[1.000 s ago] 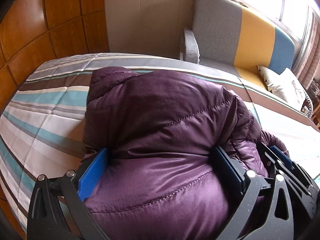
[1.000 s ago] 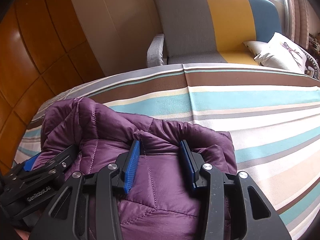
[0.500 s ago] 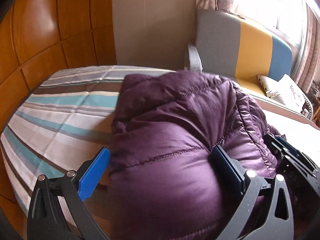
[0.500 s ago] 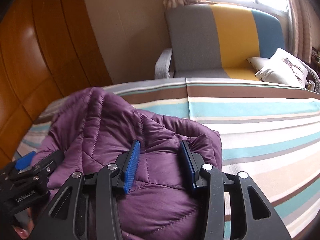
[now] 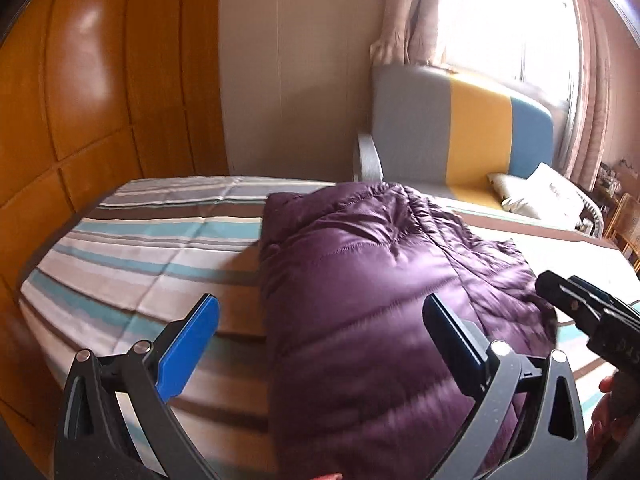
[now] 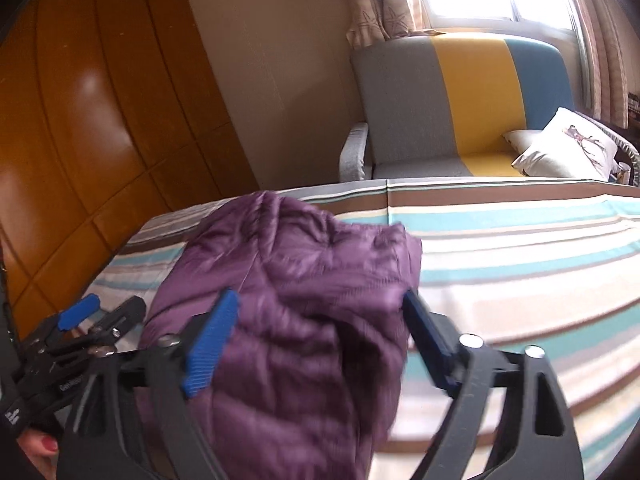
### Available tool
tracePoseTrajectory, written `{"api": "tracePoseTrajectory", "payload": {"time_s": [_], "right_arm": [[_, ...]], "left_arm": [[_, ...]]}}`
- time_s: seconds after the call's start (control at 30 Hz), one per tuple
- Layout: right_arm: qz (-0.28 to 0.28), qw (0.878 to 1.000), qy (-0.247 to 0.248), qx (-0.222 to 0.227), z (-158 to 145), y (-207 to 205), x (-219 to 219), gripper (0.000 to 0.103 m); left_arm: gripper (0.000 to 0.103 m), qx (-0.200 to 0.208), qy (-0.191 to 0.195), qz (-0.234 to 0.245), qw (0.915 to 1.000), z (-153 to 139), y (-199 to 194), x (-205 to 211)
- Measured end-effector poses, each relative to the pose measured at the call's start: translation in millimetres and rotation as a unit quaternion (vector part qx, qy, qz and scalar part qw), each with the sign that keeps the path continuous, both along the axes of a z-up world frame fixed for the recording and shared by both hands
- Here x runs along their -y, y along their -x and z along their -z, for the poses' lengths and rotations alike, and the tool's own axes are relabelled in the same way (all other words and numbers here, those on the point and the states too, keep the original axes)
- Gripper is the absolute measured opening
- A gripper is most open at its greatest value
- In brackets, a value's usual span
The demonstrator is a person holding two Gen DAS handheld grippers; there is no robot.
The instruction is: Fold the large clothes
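Now my right gripper (image 6: 316, 344) fingers just spread, left gripper (image 5: 320, 344) fingers wide too; purple down jacket (image 5: 372, 280) between, unpinched. Puffy, light, slick, springs back: I'd grab hem edge, lower frame.

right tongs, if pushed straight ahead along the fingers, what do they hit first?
Most likely the purple puffer jacket. It lies on the striped bedspread directly ahead, bulging between the fingers of the right tongs, which have just been opening and are not pinching it. Depth is hard to judge through the fisheye.

L gripper (image 5: 320, 328): jaws wide, tilted down | R gripper (image 6: 320, 340): jaws just opened wide, tilted down
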State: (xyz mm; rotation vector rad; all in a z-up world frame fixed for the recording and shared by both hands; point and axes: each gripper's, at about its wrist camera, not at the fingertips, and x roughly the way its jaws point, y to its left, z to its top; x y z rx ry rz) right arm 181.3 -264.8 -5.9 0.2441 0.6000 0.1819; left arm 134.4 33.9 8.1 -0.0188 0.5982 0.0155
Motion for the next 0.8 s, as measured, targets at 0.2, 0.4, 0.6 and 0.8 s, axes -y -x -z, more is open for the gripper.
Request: {"api": "tracePoseTrajectory", "payload": {"time_s": [0.2, 0.4, 0.6, 0.8], "right_arm": [[-0.007, 0.999, 0.031, -0.008, -2.9, 54.1, -4.2, 0.098], [0.012, 0.999, 0.027, -0.019, -5.7, 104.5, -1.8, 0.100], [0.018, 0.998, 0.052, -0.011, -6.0, 135.5, -12.5, 0.100], [0.027, 0.997, 0.074, -0.008, -6.2, 146.7, -20.8, 0.100]], "left_arm": [[0.101, -0.005, 0.007, -0.013, 0.9999, -9.6, 55.8, -8.3], [0.101, -0.005, -0.017, -0.039, 0.9991, -12.3, 103.4, -6.6], [0.101, -0.007, 0.002, -0.029, 0.9995, -7.4, 139.5, -7.9], [0.101, -0.008, 0.007, -0.036, 0.9993, -8.1, 145.8, -11.1]]}}
